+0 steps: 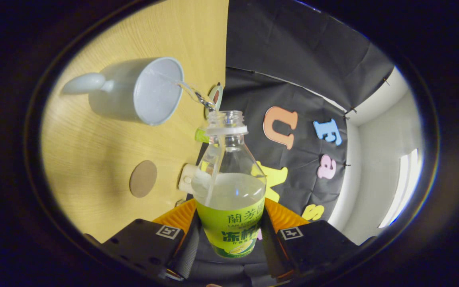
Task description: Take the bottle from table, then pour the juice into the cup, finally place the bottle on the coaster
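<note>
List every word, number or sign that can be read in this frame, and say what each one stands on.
Label on the bottle: printed characters, cut off where both fingers of the gripper press on the bottle and curving out of sight, so no whole text to quote.
Square markers on the gripper: black-and-white code patterns, no words.
Cup: no print visible.
Coaster: no print visible.

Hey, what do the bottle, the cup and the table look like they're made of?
Bottle, clamped between the gripper fingers: clear glossy plastic, liquid visible through it. Cup: smooth matte pale blue-grey, probably plastic or ceramic. Table: light wood grain, possibly laminate.
</note>
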The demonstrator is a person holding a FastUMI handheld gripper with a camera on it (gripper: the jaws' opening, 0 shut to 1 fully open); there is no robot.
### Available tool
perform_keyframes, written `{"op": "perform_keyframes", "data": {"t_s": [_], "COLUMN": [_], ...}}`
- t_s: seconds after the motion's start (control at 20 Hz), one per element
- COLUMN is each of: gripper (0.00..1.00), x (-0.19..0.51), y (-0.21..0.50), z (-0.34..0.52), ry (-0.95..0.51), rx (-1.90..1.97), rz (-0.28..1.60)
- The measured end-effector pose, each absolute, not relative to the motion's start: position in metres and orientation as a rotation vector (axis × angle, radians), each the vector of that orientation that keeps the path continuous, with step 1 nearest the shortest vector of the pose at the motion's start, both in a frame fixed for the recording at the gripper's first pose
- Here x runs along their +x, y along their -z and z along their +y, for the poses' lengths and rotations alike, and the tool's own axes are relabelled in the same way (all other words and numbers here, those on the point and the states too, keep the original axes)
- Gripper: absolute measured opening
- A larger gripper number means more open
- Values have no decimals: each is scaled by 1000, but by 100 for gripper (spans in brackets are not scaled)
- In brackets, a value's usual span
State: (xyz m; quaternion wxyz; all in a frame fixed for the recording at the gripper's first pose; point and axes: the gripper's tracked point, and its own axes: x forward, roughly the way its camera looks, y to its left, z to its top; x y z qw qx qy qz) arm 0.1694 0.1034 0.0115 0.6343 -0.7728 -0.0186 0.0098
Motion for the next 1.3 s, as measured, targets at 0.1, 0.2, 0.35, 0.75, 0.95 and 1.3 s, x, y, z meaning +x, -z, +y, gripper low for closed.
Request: {"op": "perform_keyframes", "data": {"t_s": [0.1,0.2,0.35,0.75,0.95,1.3], "gripper": [76,76,76,76,76,76], "x": [170,171,171,172,175,175], "y": [-13,-14,-17,-23,-27,-32], "z": [103,103,104,103,106,108], "ry": [-23,-22,-20,-18,-17,-19], "rx": [-1774,-1780,-1794,-1834,-1856,-1895], "rz": [-46,-49,-55,-72,-83,-99]}}
